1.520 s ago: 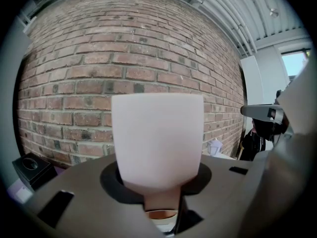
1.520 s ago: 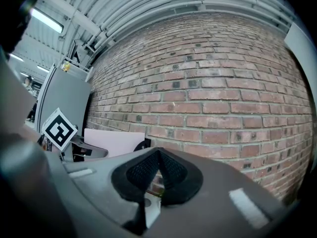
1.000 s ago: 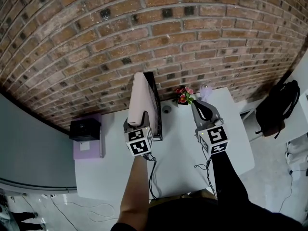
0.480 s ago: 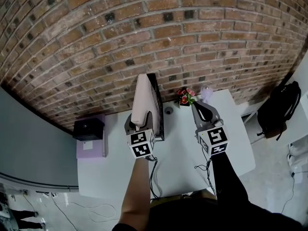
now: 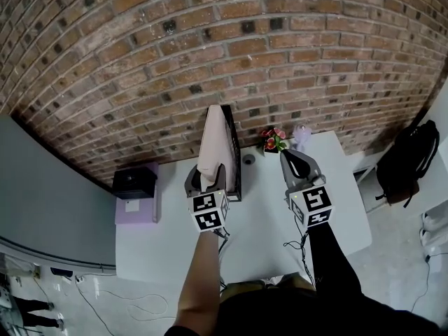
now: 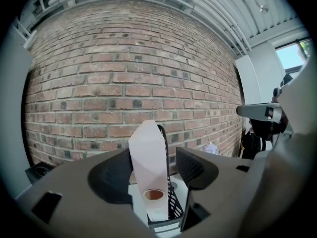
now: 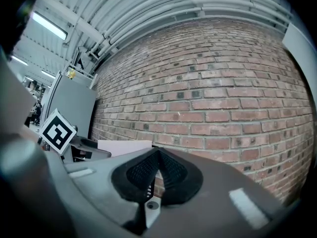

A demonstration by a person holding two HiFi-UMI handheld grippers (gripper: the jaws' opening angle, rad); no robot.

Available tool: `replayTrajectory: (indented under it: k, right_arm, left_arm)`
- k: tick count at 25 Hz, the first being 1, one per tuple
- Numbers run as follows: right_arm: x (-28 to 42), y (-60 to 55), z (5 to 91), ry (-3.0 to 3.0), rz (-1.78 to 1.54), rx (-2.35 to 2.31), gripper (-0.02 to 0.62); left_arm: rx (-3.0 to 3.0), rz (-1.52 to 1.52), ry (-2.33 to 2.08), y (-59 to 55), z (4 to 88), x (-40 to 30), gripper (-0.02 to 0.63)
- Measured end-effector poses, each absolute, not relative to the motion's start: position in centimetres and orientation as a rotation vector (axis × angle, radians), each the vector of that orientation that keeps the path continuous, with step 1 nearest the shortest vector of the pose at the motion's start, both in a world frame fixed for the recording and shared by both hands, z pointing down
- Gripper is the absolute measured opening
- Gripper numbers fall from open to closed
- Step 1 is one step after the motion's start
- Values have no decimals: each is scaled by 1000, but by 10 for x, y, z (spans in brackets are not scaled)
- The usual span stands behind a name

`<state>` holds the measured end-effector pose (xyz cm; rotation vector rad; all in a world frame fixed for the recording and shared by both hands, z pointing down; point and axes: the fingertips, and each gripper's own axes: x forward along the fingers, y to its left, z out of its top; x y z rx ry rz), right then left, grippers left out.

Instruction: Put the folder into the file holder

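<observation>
A pale pink folder (image 5: 211, 143) stands upright in the black wire file holder (image 5: 232, 161) on the white table (image 5: 259, 236), near the brick wall. My left gripper (image 5: 207, 178) is just in front of it. In the left gripper view the folder (image 6: 147, 157) rises between the jaws, the right pad stands clear of it, and the holder's mesh (image 6: 172, 206) shows in the gap. My left gripper (image 6: 154, 171) is open. My right gripper (image 5: 297, 164) hovers to the right of the holder, shut and empty, its pads (image 7: 157, 175) meeting.
A small pot of red flowers (image 5: 271, 140) and a small round thing (image 5: 249, 159) sit by the wall right of the holder. A black box (image 5: 134, 182) rests on a purple box (image 5: 137, 211) at the table's left. A black backpack (image 5: 409, 156) stands beyond the right edge.
The folder has gone from leaning left to standing upright in the holder. My left gripper's jaws have widened and it has drawn slightly back. The right gripper has stayed put.
</observation>
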<state>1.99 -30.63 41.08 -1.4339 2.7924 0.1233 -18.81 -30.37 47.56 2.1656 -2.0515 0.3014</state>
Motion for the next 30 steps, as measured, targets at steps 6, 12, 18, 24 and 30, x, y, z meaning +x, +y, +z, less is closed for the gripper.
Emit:
replayTrajectory:
  k: [6,12,18,24,30]
  right_arm:
    - [16,-292,406,2791,140,-1394,0]
    - [11,-280,402,2797,145,-1355,0]
    - [7,-271,402,2798,116,-1311,0]
    - [5,-263,406,2809,92,-1288,0]
    - [1,-257,406,2838,113,-1262,1]
  left_arm:
    - [2164,283,-2068,-284,472,-184,268]
    - [2178,283,-2074,-264,467,-179,270]
    - [2178,244,-2089,-242,457,-179,270]
    - [2212,208,-2098,-222,438,-176,270]
    - [2284,182,-2090,-210,416,-167,270]
